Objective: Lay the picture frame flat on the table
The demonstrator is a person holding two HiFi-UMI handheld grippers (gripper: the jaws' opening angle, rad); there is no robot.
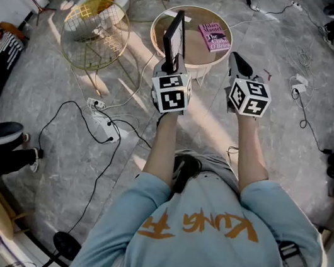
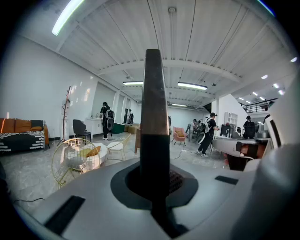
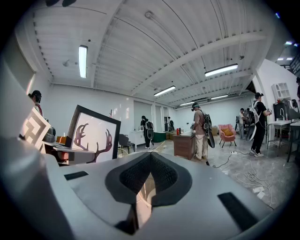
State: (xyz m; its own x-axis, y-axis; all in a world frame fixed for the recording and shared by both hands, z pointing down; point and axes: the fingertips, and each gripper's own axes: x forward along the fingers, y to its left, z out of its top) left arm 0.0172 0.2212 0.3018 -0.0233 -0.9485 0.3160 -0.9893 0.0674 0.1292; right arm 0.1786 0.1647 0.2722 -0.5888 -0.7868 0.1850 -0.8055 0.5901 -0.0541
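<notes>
While left gripper [image 1: 168,66] is clamping picture frame [image 1: 175,35] upright over round side table [image 1: 200,55], right gripper [image 1: 238,64] is hanging closed, empty. Laying-flat step not yet done: frame needing tilting, lowering beside pink book [image 1: 214,36], probably.

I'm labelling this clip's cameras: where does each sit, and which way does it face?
Head view: on the head, looking steeply down at the table, book, forearms and torso.
Left gripper view: on the left gripper, facing across the room; its jaws clamp the picture frame edge-on.
Right gripper view: on the right gripper, facing the room; jaws shut, empty.
Shared: the picture frame shows in all three.
</notes>
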